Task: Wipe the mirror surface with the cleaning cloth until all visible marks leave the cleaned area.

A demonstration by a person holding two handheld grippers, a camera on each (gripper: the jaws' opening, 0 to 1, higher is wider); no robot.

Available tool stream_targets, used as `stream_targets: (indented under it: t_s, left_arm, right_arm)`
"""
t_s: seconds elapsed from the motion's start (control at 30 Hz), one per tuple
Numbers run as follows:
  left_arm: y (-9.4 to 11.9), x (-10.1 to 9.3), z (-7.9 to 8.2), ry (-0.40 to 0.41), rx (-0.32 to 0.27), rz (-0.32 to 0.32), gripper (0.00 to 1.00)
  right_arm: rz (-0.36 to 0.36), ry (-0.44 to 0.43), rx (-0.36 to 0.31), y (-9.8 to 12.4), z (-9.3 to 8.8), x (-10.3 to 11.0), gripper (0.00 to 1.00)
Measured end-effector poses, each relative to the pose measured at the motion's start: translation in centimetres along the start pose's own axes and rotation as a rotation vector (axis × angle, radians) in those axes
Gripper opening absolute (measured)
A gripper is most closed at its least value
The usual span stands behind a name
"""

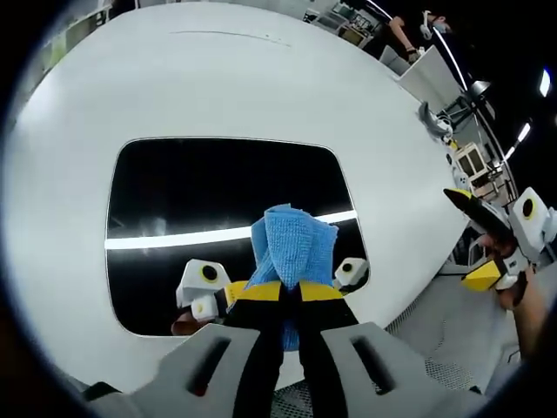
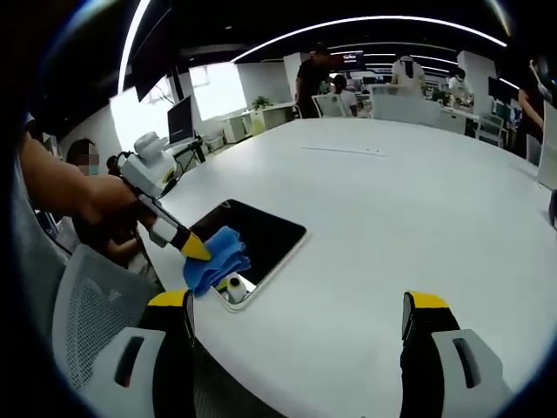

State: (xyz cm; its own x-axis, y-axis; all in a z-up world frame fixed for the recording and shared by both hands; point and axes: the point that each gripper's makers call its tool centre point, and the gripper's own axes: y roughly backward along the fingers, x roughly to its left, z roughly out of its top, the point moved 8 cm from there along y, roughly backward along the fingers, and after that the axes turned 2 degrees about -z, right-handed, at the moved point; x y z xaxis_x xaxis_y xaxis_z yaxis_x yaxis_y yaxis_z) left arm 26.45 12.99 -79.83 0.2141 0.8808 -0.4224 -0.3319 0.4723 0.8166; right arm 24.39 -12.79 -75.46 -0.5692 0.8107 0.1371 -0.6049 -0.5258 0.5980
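- Your left gripper (image 1: 289, 292) pinches the blue cleaning cloth (image 1: 291, 248) and holds it against the mirror (image 1: 174, 209), at the mirror's near edge.
- The mirror lies flat on the white counter (image 2: 392, 209), close to the counter's rim.
- No marks show on the dark glass around the cloth; whether wiping is finished cannot be judged.
- Your right gripper (image 2: 296, 318) waits spread wide and empty, off to the mirror's side.
- No containers stand near the mirror.
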Motion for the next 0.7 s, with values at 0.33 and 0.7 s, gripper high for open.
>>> stream_targets:
  t_s: [0.33,0.7]
  left_arm:
    - [0.2,0.3,0.1,0.003,0.007,-0.006,0.02]
    - [1.0,1.8,0.1,0.011,0.007,0.002,0.02]
  right_arm:
    - [0.007,-0.009,0.004,-0.4,-0.1,-0.1,0.99]
    - [0.011,0.016,0.008,-0.4,-0.2,-0.2,0.99]
